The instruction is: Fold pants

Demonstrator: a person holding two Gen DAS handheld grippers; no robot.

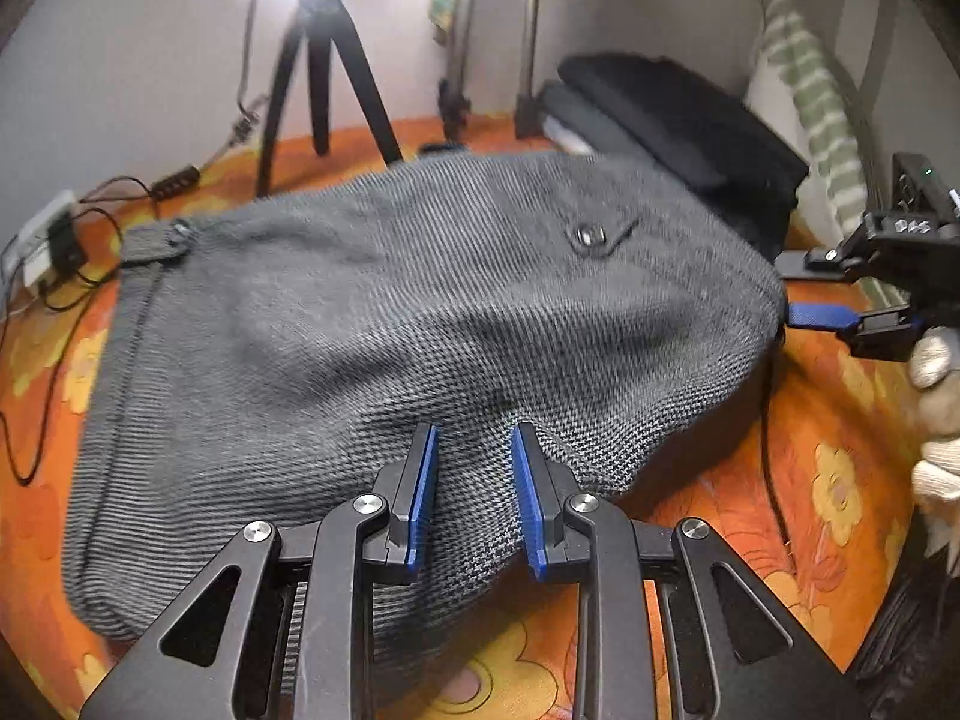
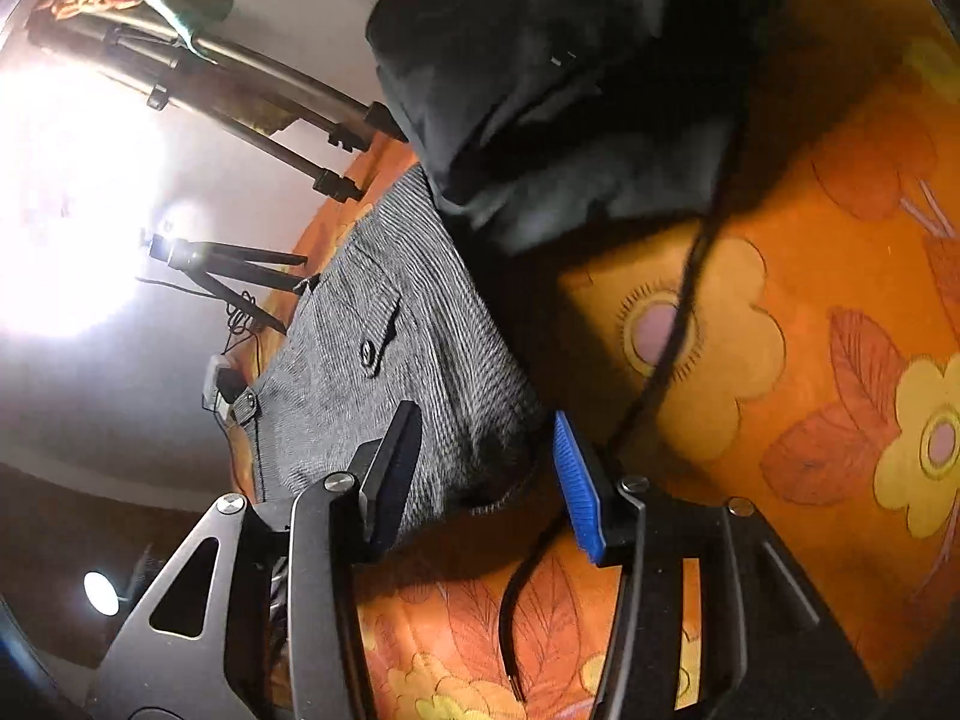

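Grey knitted pants (image 1: 372, 312) lie folded on an orange flowered bedsheet (image 1: 810, 480), with a button pocket (image 1: 591, 237) facing up. My left gripper (image 1: 475, 427) is at their near edge, shut on a raised fold of the fabric that fills the gap between its blue pads. My right gripper (image 1: 783, 288) comes in from the right at the pants' right edge, held by a gloved hand (image 1: 936, 408). In the right wrist view the right gripper (image 2: 485, 414) stands open. A corner of the pants (image 2: 384, 360) reaches between its fingers, and the blue pad (image 2: 573, 480) stays clear of the cloth.
A folded black garment (image 1: 678, 120) lies behind the pants, close to the right gripper (image 2: 558, 90). A black tripod (image 1: 324, 60) and metal stand legs are at the back, a charger with cables (image 1: 48, 246) at the left, a striped pillow (image 1: 810, 102) at the right. A black cable (image 2: 672, 348) crosses the sheet.
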